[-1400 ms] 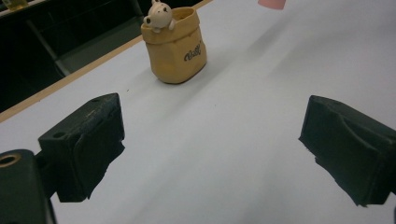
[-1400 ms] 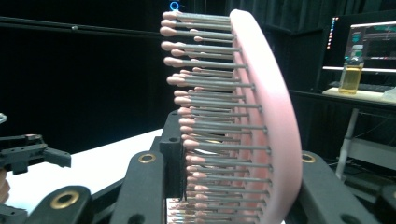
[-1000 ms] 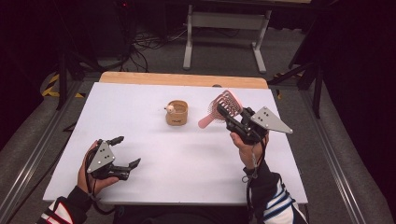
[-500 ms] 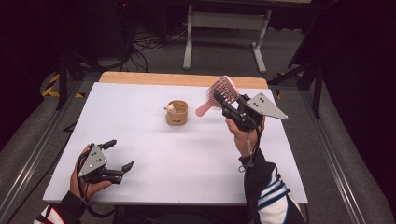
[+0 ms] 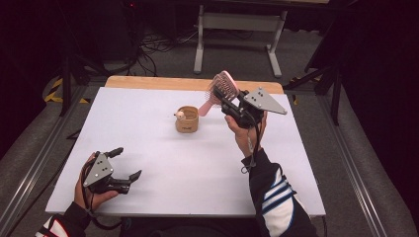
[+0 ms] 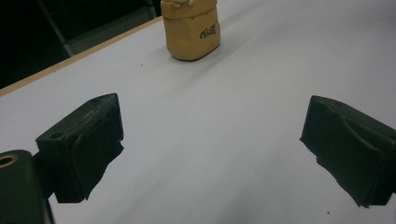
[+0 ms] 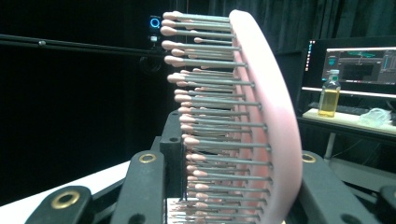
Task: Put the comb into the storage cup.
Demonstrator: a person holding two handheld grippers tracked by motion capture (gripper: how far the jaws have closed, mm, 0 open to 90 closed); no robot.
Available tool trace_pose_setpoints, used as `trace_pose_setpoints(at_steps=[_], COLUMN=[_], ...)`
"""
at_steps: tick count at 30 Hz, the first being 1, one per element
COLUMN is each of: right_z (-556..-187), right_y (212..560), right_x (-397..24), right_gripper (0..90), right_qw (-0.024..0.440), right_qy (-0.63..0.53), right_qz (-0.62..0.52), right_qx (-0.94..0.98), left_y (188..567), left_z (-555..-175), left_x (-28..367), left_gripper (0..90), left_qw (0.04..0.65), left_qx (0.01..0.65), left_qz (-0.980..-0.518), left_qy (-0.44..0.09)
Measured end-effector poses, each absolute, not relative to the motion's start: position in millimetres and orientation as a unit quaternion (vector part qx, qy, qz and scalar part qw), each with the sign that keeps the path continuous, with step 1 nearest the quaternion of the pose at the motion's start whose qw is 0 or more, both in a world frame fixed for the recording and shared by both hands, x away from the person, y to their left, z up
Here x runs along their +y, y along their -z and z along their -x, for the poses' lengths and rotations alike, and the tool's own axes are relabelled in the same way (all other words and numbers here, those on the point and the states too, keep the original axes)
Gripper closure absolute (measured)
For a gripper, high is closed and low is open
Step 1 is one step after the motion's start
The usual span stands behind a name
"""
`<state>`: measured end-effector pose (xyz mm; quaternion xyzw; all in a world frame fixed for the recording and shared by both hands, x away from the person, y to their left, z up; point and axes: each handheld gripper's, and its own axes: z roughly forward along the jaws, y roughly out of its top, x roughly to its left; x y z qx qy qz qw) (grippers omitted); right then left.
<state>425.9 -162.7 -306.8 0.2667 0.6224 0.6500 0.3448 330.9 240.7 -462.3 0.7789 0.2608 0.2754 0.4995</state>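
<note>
A pink hairbrush (image 5: 225, 86) with grey bristles hangs in the air over the far middle of the white table (image 5: 197, 163), its handle slanting down to the left. My right gripper (image 5: 222, 96) is shut on the brush head; in the right gripper view the brush (image 7: 261, 116) stands upright between the black jaws of my right gripper (image 7: 243, 196). A small tan holder (image 5: 187, 119) sits on the table just left of the brush. My left gripper (image 5: 127, 162) rests open at the front left, with nothing between its jaws. It faces the holder (image 6: 191, 28) across bare table, my left gripper (image 6: 210, 149) standing wide.
A wooden strip (image 5: 148, 82) runs along the table's far edge. A metal stand (image 5: 237, 29) and cables lie on the floor behind. The right gripper view shows a monitor (image 7: 359, 65) and a bottle (image 7: 330, 93) on a desk in the background.
My right gripper has carried the brush up and to the left, closer to the tan holder, and the brush now stands more upright. The left gripper has barely moved.
</note>
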Motion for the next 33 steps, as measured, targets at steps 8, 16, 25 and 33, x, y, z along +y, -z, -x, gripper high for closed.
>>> trace_pose_setpoints(at_steps=[8,16,25,33], right_z=[-438.5,-449.0,-459.2,-464.9], right_y=[306.7,313.5,324.4,334.2], right_x=[-156.1,-150.0,-140.6,-134.5], right_gripper=[63.8,63.8,63.8,63.8], right_qw=[0.332,0.326,0.315,0.308], right_qy=[-0.657,-0.653,-0.649,-0.643], right_qz=[-0.281,-0.292,-0.305,-0.314], right_qx=[0.615,0.618,0.622,0.627], left_y=[462.3,462.5,462.3,462.6], left_z=[-331.3,-331.7,-332.0,-332.1], left_x=[240.6,240.4,240.7,240.3], left_gripper=[6.5,6.5,6.2,6.1], left_qw=[0.498,0.5,0.5,0.5], left_qx=[0.259,0.259,0.258,0.259], left_qz=[-0.781,-0.78,-0.781,-0.781], left_qy=[-0.275,-0.272,-0.271,-0.27])
